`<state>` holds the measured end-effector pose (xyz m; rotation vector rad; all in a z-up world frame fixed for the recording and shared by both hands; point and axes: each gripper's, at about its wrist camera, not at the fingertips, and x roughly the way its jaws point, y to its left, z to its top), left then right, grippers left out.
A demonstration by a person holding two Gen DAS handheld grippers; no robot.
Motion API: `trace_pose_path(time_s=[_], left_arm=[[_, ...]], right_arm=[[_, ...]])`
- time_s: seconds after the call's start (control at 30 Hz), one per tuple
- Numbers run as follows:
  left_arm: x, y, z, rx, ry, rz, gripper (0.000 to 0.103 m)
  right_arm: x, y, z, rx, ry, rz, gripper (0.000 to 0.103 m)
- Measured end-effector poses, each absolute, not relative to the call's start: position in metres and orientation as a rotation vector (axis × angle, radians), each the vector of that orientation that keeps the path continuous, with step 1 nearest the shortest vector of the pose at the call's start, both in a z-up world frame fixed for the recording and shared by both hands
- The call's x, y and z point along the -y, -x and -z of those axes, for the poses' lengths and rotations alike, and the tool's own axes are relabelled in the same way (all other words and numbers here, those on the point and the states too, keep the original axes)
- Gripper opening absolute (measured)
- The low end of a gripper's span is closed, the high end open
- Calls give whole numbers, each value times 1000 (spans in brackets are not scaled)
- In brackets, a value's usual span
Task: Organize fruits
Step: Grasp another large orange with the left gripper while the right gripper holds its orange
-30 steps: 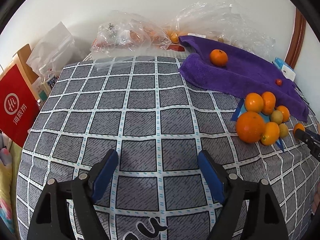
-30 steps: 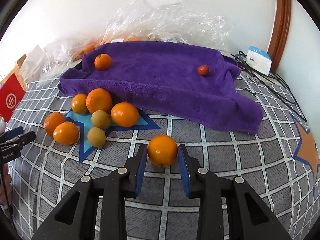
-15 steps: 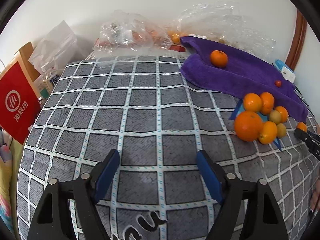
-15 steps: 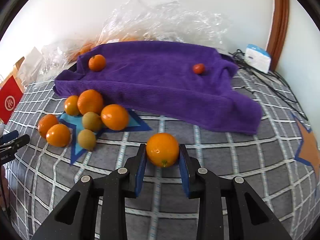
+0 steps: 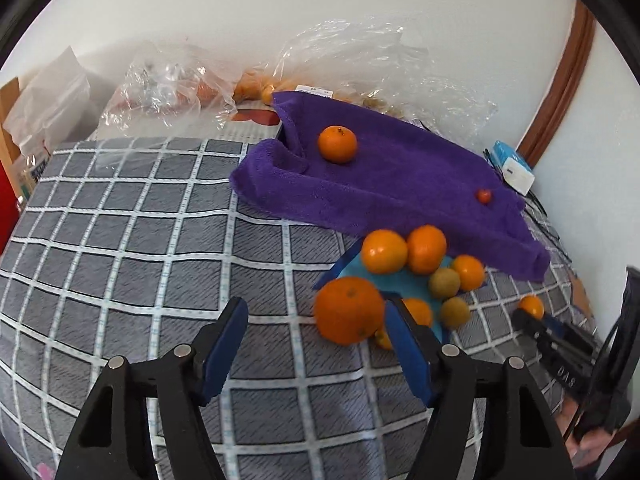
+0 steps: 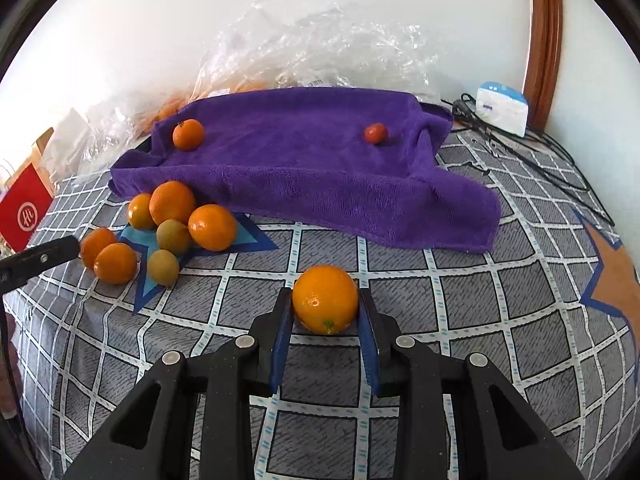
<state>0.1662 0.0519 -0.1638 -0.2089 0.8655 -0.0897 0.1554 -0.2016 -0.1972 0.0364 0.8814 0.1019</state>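
Observation:
My right gripper [image 6: 325, 320] is shut on an orange [image 6: 325, 299] and holds it above the checked cloth. My left gripper [image 5: 316, 344] is open and empty, with a large orange [image 5: 349, 310] just inside its right finger at the edge of a fruit pile [image 5: 416, 268]. The pile of oranges and small green-brown fruits [image 6: 168, 224] lies on a blue star patch. A purple towel [image 6: 304, 160] behind it carries a tangerine [image 6: 188, 134] and a small red fruit [image 6: 376, 133]. The right gripper also shows in the left wrist view [image 5: 536, 320].
Clear plastic bags [image 5: 168, 84] with more fruit lie along the back wall. A white and blue box [image 6: 502, 108] and black cables [image 6: 532, 160] sit at the back right. A red box [image 6: 24, 212] stands at the left edge.
My left gripper has swung right and closer to the fruit pile, so the large orange now sits by its right finger. My right gripper keeps the orange and has moved slightly.

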Motion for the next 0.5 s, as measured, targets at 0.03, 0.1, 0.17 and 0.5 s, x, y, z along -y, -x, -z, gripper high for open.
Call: trace_pose_path(time_s=[0.03, 0.1, 0.17, 0.5], left_arm=[[-51, -169, 165, -870, 232, 97, 63], [-49, -175, 168, -886, 257, 95, 62], [-46, -180, 172, -905, 259, 91, 59], [-32, -186, 182, -929, 227, 53, 58]], right_arm=[[203, -156, 197, -881, -48, -104, 31], [206, -157, 198, -881, -65, -111, 31], [207, -158, 198, -884, -80, -127, 31], [207, -162, 201, -895, -79, -123, 31]])
